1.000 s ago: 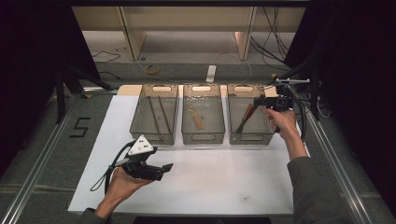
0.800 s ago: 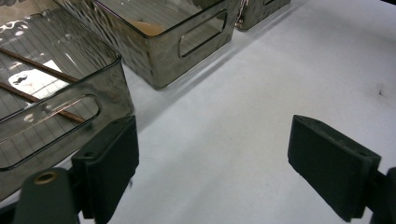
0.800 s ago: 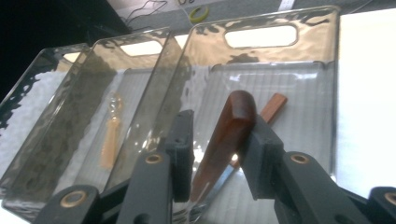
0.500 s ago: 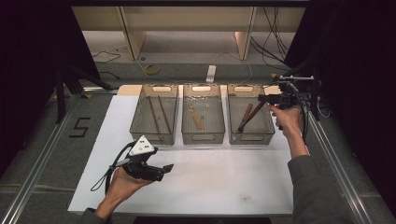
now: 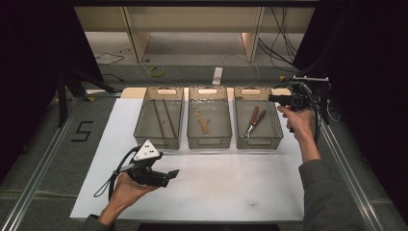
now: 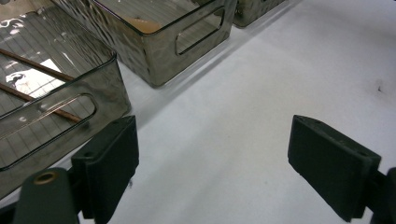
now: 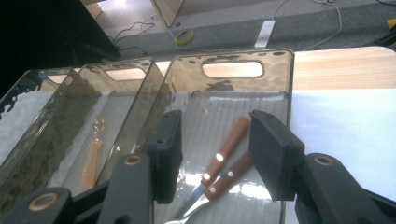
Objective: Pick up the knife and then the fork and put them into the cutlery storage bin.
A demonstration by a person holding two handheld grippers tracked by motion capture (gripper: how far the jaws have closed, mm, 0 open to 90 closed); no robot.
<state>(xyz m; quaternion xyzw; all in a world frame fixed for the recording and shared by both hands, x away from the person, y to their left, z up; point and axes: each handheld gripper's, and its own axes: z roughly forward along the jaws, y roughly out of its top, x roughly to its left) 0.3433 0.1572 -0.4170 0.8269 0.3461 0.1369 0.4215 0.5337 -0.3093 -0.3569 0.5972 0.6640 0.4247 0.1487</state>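
Three clear bins sit in a row at upper centre. Right gripper [image 5: 275, 98], jaws half apart with nothing between them, having just opened, hangs beside the right bin [image 5: 259, 139], where two wooden-handled knives [image 5: 254, 121] lie. Withdraw it straight, clear of the rim. Left gripper [image 5: 172, 173] rests wide and holds nothing at lower left. Left bin [image 5: 159, 138] holds chopsticks [image 5: 163, 118]; middle bin [image 5: 209, 139], a spoon [image 5: 202, 121].

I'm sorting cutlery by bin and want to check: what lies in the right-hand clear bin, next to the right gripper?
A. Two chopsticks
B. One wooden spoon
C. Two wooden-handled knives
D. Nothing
C: two knives with brown wooden handles lie side by side on the floor of the right bin, also seen between the right gripper jaws.
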